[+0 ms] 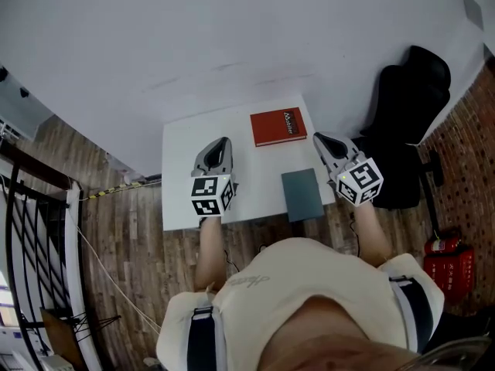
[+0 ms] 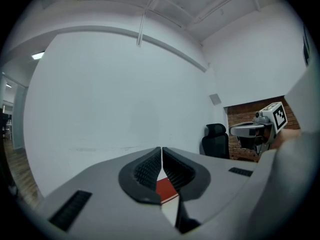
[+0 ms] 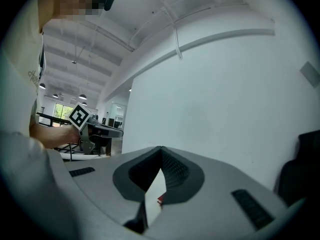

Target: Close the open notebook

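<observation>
Head view: red notebook (closed) between left gripper and right gripper jaws.

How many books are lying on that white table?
2. A red book lies at the far edge of the table; a dark grey notebook lies at its near right corner. None appears hidden.

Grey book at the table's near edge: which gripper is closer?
Right. The right gripper is just past the grey book, off its far right corner. The left gripper is well to the book's left, over the bare table.
</observation>
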Demonstrator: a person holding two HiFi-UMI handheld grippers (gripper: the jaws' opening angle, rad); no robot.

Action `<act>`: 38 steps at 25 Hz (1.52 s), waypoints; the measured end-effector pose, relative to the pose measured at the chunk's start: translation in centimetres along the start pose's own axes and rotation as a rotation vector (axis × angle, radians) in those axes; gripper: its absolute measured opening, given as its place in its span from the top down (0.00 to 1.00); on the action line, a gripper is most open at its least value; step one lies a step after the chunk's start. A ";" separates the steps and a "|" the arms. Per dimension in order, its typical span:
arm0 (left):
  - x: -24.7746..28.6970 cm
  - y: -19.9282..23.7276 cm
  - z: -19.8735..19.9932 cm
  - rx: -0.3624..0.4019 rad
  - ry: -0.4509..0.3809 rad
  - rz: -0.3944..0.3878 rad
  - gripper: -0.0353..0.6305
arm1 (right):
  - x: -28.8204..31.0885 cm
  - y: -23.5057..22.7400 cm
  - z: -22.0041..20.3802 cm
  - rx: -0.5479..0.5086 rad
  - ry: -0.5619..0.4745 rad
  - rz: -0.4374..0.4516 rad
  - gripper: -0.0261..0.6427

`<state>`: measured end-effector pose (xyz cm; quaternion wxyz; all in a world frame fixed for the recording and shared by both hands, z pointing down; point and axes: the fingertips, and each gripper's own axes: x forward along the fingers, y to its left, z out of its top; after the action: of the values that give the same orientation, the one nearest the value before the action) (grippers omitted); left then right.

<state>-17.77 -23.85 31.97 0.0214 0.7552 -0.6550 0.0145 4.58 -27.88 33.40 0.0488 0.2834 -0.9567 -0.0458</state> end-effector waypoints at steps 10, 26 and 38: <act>0.0 -1.1 0.6 0.014 -0.009 -0.031 0.91 | -0.6 -0.3 0.0 -0.017 -0.013 -0.022 0.95; -0.7 -0.8 -1.9 -0.023 0.033 -0.021 0.91 | -0.1 0.6 -1.0 0.031 -0.054 -0.012 0.95; 0.1 -2.0 -3.2 -0.060 0.048 -0.068 0.91 | -0.3 1.4 -1.5 0.017 -0.028 -0.012 0.95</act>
<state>-15.71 -23.52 35.17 0.0600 0.7755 -0.6284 0.0121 4.24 -26.60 35.04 0.0328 0.2890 -0.9559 -0.0418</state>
